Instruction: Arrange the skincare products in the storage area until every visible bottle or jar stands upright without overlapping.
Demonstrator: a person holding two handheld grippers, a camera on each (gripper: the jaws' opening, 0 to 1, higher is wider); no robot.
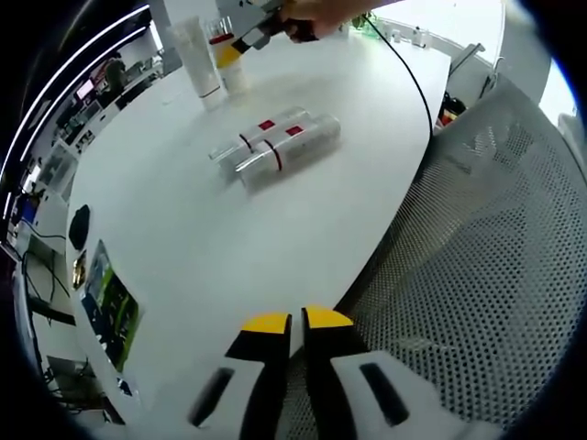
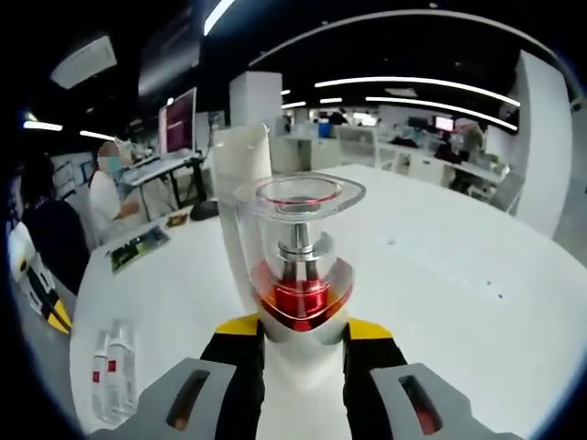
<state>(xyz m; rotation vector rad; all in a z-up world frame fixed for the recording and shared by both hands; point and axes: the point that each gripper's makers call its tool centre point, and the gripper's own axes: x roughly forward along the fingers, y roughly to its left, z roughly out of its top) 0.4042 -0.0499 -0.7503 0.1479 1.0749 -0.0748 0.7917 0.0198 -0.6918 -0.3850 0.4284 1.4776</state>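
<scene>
The broad white desk (image 1: 229, 238) with a curved edge carries everything. Beside that edge stands a grey perforated mesh chair back (image 1: 486, 275).

In the left gripper view, 2 clear cylindrical bottles with red bands (image 1: 280, 145) lie flat on their sides, touching each other, near the middle of the desk. Toward the far edge a tall white tube (image 1: 198, 57) stands upright, with a bottle with a clear cap, red collar and white base (image 1: 227, 62) just beside it. The right gripper (image 1: 259, 35), held in a person's hand (image 1: 321, 14), sits against this capped bottle.

In the right gripper view, that gripper (image 2: 298, 332) has its black, yellow-tipped jaws closed on the white base of the capped bottle (image 2: 298, 275), which stands upright on the desk with the white tube (image 2: 243, 183) just behind it. The 2 lying bottles (image 2: 112, 371) appear near the desk's near edge.

The left gripper (image 1: 295, 323) hovers over the desk's near edge, jaws almost together and holding nothing. A green printed card (image 1: 110, 302) and a black oval object (image 1: 79, 226) lie near the desk's left edge.
</scene>
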